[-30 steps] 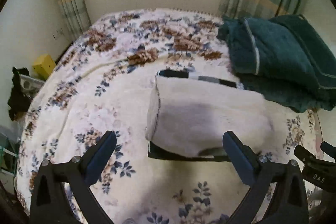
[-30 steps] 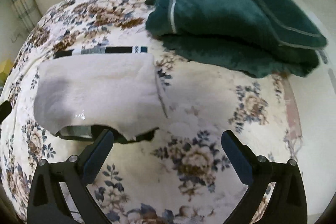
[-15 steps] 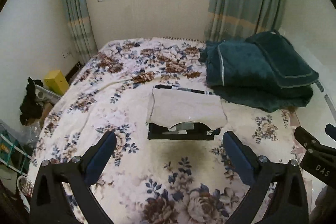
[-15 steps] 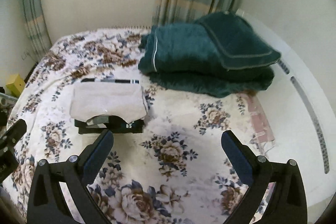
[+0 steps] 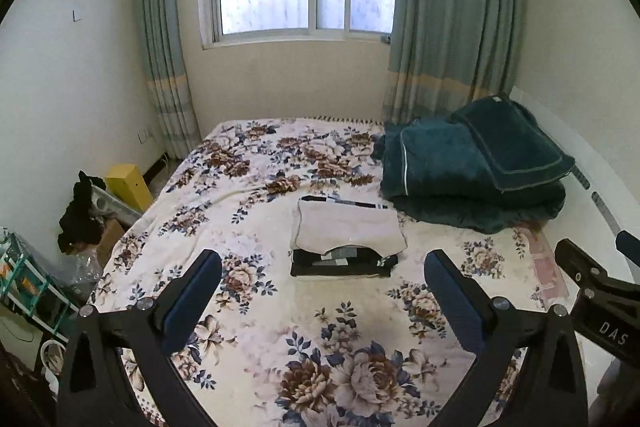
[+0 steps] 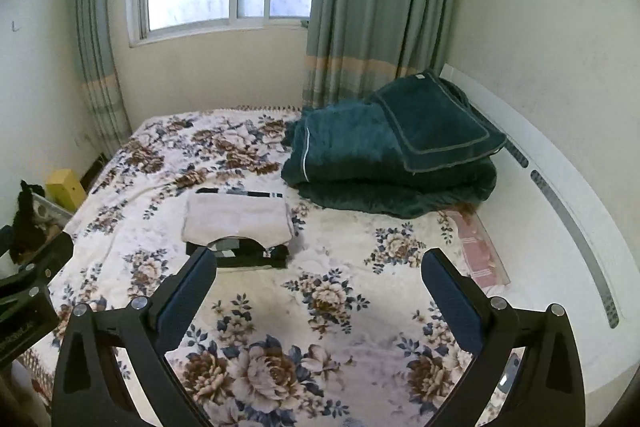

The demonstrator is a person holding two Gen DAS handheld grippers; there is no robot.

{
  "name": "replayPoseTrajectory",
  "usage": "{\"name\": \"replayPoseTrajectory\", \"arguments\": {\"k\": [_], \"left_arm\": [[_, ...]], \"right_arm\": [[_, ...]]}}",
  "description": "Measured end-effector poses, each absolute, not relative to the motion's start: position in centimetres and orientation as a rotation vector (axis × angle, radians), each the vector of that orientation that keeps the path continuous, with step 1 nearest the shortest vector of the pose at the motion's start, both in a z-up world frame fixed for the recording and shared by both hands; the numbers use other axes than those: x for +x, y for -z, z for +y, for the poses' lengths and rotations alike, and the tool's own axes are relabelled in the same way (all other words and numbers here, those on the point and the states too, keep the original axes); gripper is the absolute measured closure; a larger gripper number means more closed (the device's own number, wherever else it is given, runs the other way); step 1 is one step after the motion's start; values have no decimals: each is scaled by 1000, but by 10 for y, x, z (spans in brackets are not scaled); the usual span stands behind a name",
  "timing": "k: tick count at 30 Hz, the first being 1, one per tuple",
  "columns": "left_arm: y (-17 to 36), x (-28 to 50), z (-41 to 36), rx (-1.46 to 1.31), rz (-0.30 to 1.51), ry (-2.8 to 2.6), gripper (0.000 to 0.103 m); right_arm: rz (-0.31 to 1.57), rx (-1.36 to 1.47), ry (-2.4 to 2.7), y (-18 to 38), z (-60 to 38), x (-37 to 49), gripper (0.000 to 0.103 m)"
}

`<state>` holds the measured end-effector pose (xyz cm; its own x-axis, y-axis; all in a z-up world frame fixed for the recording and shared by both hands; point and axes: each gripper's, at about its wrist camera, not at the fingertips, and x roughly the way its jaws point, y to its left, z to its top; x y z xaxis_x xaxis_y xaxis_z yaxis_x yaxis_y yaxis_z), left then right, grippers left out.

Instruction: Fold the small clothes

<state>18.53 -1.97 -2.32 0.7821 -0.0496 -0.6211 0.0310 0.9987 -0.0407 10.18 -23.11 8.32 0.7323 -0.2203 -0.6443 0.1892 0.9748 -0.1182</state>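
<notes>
The left gripper (image 5: 322, 291) and the right gripper (image 6: 319, 289) both hung above the near part of the bed (image 5: 256, 311) with fingers spread wide, holding nothing. The folded clothes (image 5: 347, 241) sat stacked near the bed's middle — a pale garment (image 6: 238, 218) on top of dark ones. Towards the far right corner lay a folded green blanket (image 6: 384, 155) — apart from the stack.

Left gripper (image 5: 322, 291): jaws spread wide, nothing between the blue pads, held level and pointing toward 12 o'clock.
Right gripper (image 6: 318, 289): jaws spread wide, nothing held, pointing toward 12 o'clock.
Relation: side by side and apart; each shows at the other view's edge, at 3 and 9 o'clock.
</notes>
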Motion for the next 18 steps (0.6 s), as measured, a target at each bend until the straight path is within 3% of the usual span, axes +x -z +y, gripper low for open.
{"name": "replayPoseTrajectory", "arguments": {"k": [18], "left_arm": [[0, 135, -17, -33, 624, 51, 0]], "right_arm": [[641, -58, 180, -129, -236, 44, 0]]}}
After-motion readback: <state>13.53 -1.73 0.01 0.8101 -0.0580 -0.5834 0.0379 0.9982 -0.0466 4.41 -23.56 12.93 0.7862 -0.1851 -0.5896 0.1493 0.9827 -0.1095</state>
